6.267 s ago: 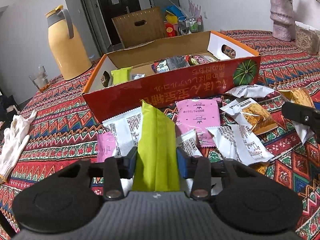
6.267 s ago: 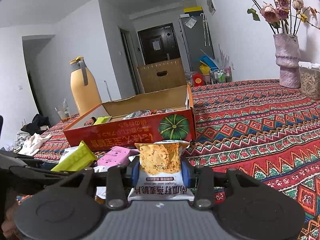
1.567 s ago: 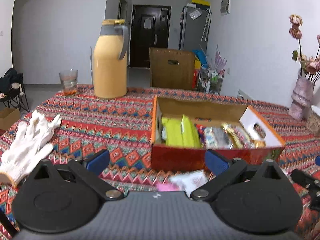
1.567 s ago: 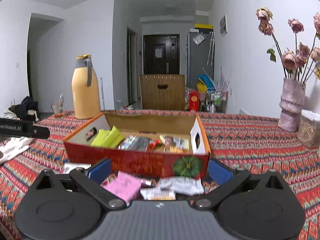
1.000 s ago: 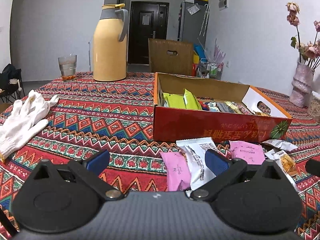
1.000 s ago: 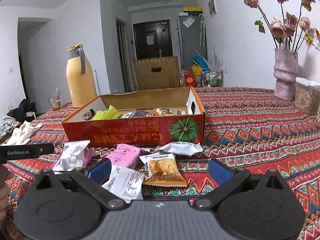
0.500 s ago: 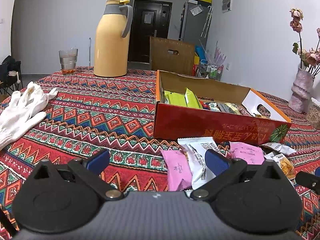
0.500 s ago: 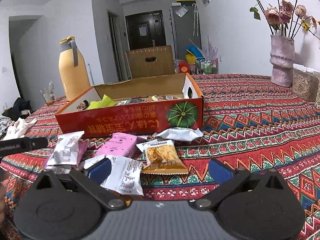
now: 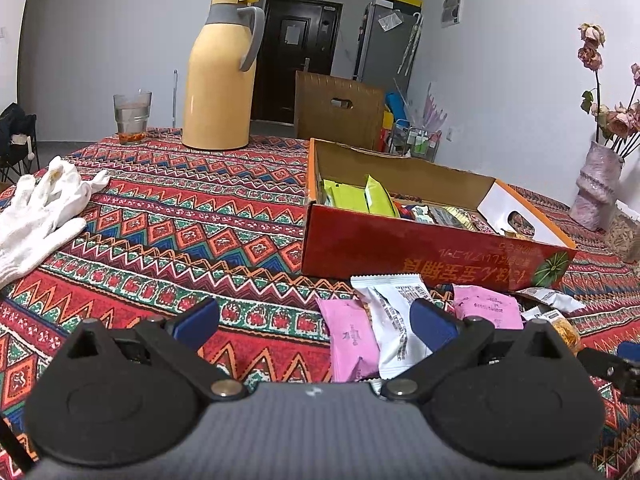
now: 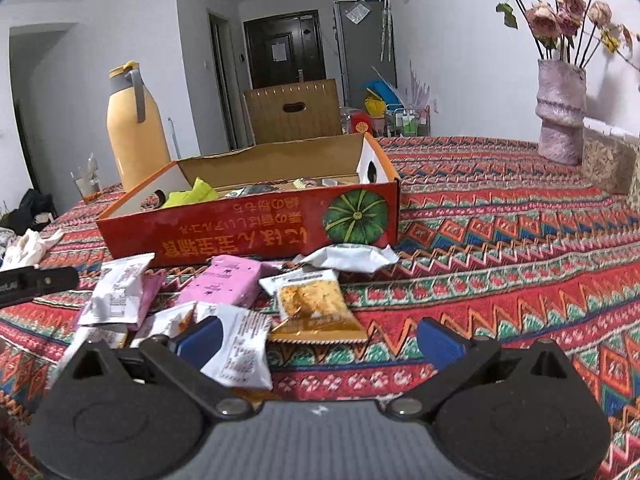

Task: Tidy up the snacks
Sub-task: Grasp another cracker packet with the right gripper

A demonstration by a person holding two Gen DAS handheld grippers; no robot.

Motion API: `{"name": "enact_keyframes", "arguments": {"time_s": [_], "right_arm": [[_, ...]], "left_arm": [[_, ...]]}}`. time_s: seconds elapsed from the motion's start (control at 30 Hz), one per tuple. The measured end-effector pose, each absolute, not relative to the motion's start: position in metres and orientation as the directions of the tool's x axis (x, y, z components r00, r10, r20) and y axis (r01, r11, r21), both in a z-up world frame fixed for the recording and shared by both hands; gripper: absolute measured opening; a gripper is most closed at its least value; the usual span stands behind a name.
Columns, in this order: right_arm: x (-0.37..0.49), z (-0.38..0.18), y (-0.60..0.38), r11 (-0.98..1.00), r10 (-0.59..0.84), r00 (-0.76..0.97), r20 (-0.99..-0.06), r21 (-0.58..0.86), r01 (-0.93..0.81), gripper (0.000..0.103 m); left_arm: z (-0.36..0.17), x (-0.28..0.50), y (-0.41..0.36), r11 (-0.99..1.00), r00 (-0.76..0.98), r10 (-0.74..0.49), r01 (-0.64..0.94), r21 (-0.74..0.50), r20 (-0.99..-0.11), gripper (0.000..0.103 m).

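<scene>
1. The left tool [image 9: 314,322] is hanging wide open and empty over the tabletop [image 9: 180,240], in front of the box [image 9: 400,246].
2. A pink packet [image 9: 352,338] and a white packet [image 9: 394,316] are lying in front of the box, between the left tool's fingers.
3. The right tool [image 10: 318,338] is gaping wide too, holding nothing, with an orange packet [image 10: 314,306] lying between its fingers, in front of the box.

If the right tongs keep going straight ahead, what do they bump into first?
Probably the orange cracker packet, lying on the tablecloth right between the open right tongs. The white packet by the left finger is also close, so depth is hard to judge.
</scene>
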State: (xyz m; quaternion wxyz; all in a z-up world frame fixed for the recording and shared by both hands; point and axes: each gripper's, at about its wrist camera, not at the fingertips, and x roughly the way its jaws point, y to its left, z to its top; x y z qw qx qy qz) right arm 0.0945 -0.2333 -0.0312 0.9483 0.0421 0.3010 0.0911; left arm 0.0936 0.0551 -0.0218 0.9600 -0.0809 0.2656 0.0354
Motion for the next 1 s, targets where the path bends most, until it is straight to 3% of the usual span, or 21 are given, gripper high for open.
{"name": "enact_keyframes", "arguments": {"time_s": [0.23, 0.6, 0.63, 0.73, 1.0], "right_arm": [[0.124, -0.025, -0.235, 0.977, 0.214, 0.792, -0.573, 0.11, -0.184, 0.091], [0.156, -0.05, -0.221, 0.966, 0.249, 0.706, -0.663, 0.118, -0.23, 0.07], [0.155, -0.05, -0.221, 0.966, 0.249, 0.707, -0.662, 0.116, -0.232, 0.067], [0.152, -0.05, -0.218, 0.96, 0.263, 0.711, -0.652, 0.108, -0.257, 0.043], [0.134, -0.037, -0.22, 0.965, 0.252, 0.782, -0.57, 0.087, -0.247, 0.04]], "left_arm": [[-0.023, 0.095, 0.056, 0.983, 0.851, 0.026, -0.116, -0.14, -0.524, 0.103], [-0.025, 0.099, 0.057, 0.982, 0.84, 0.03, -0.125, -0.14, -0.543, 0.103], [-0.025, 0.099, 0.057, 0.982, 0.839, 0.028, -0.125, -0.141, -0.543, 0.103], [-0.025, 0.099, 0.058, 0.981, 0.838, 0.027, -0.126, -0.146, -0.545, 0.103], [-0.025, 0.099, 0.058, 0.981, 0.837, 0.024, -0.126, -0.149, -0.547, 0.103]]}}
